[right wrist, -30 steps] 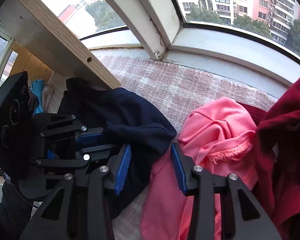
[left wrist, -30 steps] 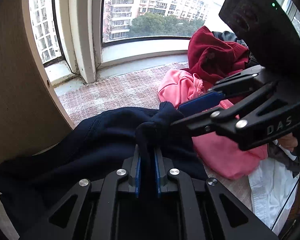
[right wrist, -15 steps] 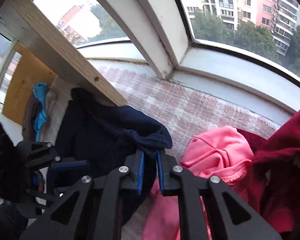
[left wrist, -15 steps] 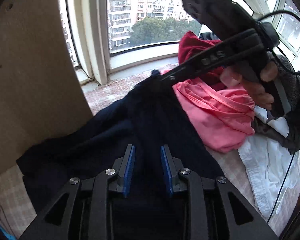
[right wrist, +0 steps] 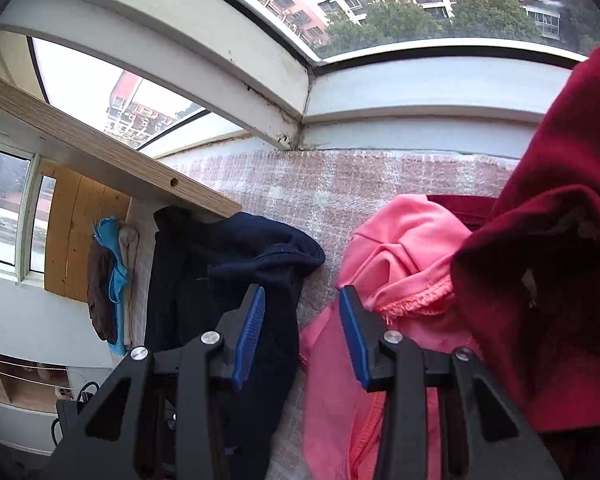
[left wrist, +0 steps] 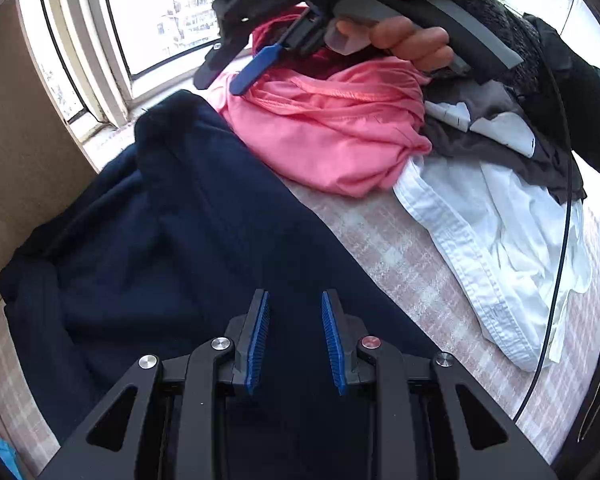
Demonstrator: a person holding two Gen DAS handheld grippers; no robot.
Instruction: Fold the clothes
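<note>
A navy garment [left wrist: 188,240] lies spread on the checked pink cover [left wrist: 400,252]. My left gripper [left wrist: 294,320] hovers open just above its near part, with nothing pinched between the blue pads. In the left wrist view a hand carries my right gripper [left wrist: 236,76] over the garment's far corner, by the window. In the right wrist view my right gripper [right wrist: 302,312] has its jaws opening. The navy garment's corner [right wrist: 236,264] lies free just ahead of its left finger, and nothing is pressed between the pads.
A pink garment [left wrist: 332,132] lies to the right of the navy one, with a white shirt [left wrist: 500,240] and a grey garment [left wrist: 500,136] beyond it. A dark red garment [right wrist: 560,220] is piled at the right. A wooden panel [right wrist: 112,152] stands on the left and the window sill [right wrist: 420,128] behind.
My left gripper let go of the navy fold and drew back over the spread garment. My right gripper shut on the navy corner, then released it, and that corner now lies on the cover.
</note>
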